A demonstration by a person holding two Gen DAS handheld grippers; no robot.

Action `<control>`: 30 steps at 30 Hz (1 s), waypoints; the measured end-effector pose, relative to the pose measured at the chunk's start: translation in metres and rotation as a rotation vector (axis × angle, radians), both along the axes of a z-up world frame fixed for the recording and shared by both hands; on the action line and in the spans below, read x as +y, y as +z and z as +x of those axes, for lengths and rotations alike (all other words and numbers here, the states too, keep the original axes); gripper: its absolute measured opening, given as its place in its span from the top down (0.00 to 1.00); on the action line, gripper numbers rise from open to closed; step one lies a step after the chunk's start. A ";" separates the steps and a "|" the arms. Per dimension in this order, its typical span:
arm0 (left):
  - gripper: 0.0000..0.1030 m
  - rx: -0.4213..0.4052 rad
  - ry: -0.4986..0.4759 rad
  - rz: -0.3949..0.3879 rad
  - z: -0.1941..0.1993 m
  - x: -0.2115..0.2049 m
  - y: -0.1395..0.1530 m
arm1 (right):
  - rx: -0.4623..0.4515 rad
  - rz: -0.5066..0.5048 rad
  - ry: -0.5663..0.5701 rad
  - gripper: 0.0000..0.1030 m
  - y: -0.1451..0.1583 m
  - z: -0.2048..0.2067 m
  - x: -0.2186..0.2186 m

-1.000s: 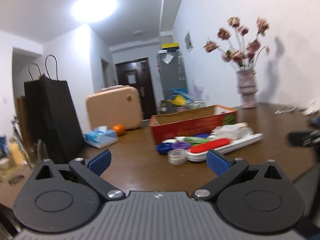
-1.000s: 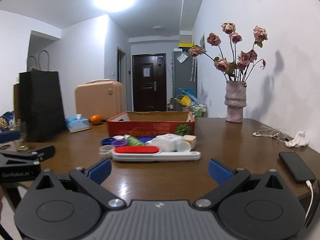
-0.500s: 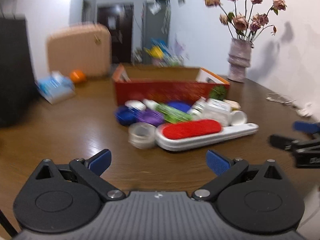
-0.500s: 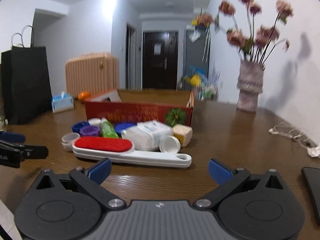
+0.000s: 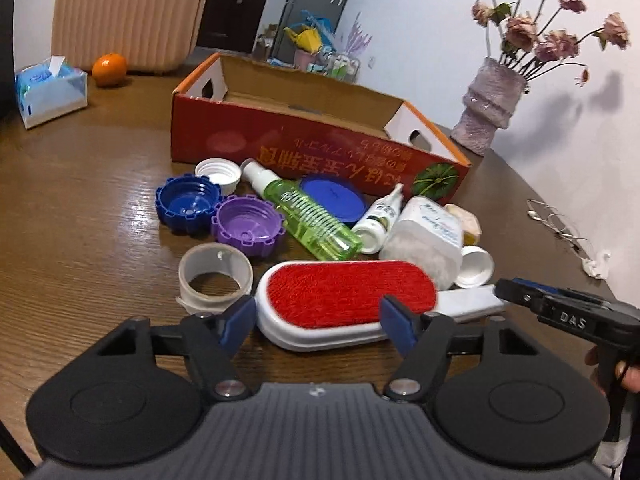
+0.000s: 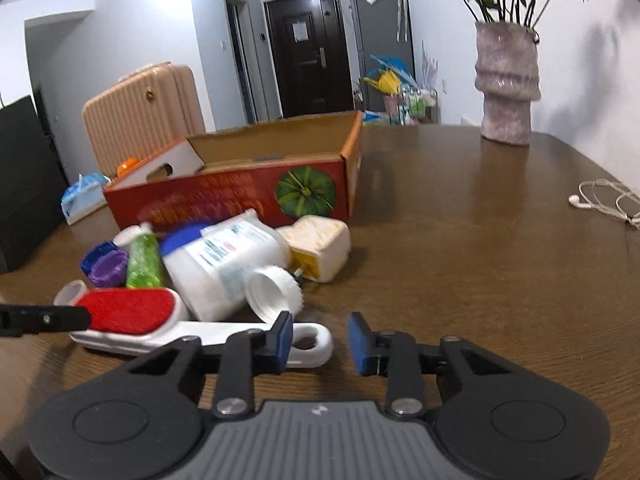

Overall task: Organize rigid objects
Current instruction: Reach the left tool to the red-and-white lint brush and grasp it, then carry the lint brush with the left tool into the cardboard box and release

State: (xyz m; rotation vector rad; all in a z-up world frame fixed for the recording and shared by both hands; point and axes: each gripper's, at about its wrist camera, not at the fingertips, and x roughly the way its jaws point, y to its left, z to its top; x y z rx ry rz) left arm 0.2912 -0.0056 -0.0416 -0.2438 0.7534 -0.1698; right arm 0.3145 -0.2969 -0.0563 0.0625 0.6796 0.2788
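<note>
A dark wooden table (image 6: 460,220) carried everything. Beyond both claws stood an open red cardboard box (image 5: 320,148) with a pumpkin picture. Directly ahead of the left gripper (image 5: 320,320), whose blue-padded jaws were spread wide and held nothing, lay a white lint brush with a red bristle pad (image 5: 344,300), its head between the open fingertips. Its looped handle end lay just in front of the right gripper (image 6: 318,340), which was partly open and empty. Past the brush lay a large white plastic bottle (image 6: 224,268), a green spray bottle (image 5: 308,216), a clear tape roll (image 5: 216,276), and purple (image 5: 248,228) and blue (image 5: 186,208) screw caps.
</note>
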 end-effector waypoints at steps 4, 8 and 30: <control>0.33 0.014 0.008 -0.018 0.005 0.001 -0.002 | 0.008 0.016 -0.006 0.73 -0.005 0.000 -0.007; 0.41 0.002 0.030 -0.025 0.006 0.003 -0.003 | 0.018 0.024 0.007 0.78 -0.006 -0.003 -0.009; 0.46 -0.018 0.016 0.020 -0.086 0.031 0.008 | -0.003 0.090 0.064 0.86 0.005 -0.096 -0.001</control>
